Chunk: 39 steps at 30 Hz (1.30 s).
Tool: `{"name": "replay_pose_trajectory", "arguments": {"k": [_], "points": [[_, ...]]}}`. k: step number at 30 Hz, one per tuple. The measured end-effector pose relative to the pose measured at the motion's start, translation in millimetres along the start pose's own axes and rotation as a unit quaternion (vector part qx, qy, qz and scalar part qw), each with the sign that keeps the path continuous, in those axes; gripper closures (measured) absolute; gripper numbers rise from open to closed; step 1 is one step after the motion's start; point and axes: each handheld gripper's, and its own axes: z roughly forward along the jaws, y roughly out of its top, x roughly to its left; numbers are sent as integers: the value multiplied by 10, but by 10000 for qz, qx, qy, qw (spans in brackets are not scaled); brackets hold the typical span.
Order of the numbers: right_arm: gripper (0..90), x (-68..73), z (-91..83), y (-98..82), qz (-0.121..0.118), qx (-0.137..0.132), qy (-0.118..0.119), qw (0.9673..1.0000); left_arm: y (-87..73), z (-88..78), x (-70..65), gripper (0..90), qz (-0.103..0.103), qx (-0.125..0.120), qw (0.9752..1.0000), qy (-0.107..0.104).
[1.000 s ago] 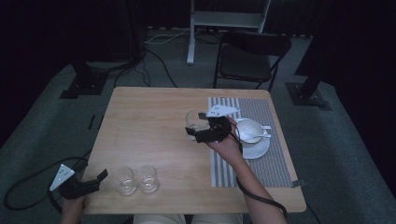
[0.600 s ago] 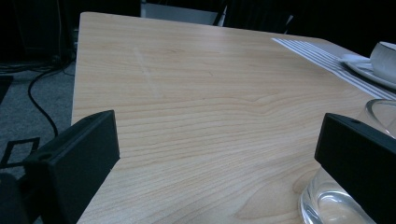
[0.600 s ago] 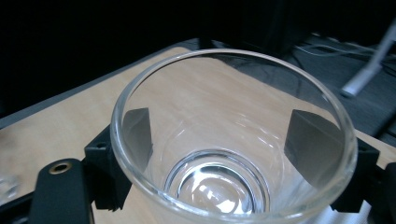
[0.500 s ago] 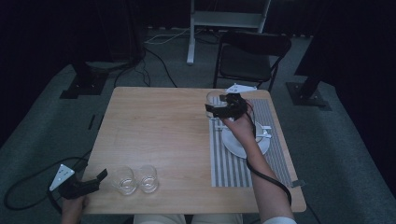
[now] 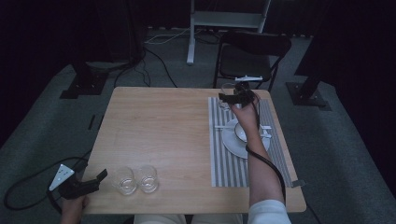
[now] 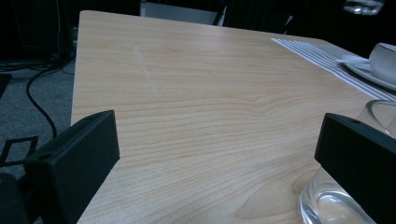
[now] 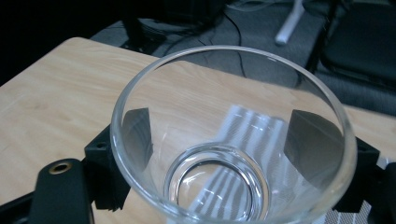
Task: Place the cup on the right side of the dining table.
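Note:
My right gripper [image 5: 225,98] is shut on a clear glass tumbler [image 5: 227,89] and holds it over the far end of the striped placemat [image 5: 224,154]. In the right gripper view the tumbler [image 7: 233,135] sits upright between the two black jaws, with placemat stripes showing through its base. Off the table's near left corner, my left gripper [image 5: 95,181] stands open, pointing at two more empty glasses [image 5: 125,180] [image 5: 148,177] at the front edge. In the left gripper view, one glass [image 6: 327,205] lies just by the right jaw, outside the gap.
A white cup [image 5: 243,133] on a saucer [image 5: 229,142] sits on the placemat, under the right forearm, with a white spoon [image 6: 348,58] beside it. A black chair [image 5: 252,56] stands behind the wooden table [image 5: 154,126]. Cables run across the floor at left.
My right gripper has carried the tumbler from the table's middle, right and away, to the placemat's far end. The left gripper and the two glasses have stayed put.

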Motion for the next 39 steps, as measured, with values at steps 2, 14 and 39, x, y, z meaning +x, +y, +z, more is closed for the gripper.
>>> {"name": "replay_pose_trajectory", "arguments": {"k": [2, 14, 39], "points": [[195, -93, 93, -10, 189, 111, -174, 9996, 1, 1, 0, 3, 0, 6, 10000, 1], [195, -315, 558, -118, 488, 1073, -910, 9889, -1, -1, -1, 2, -19, 5, 10000, 24], [191, -253, 788, -356, 505, 2024, -1094, 9719, -4, -7, -11, 2, 9, -18, 10000, 15]]}}
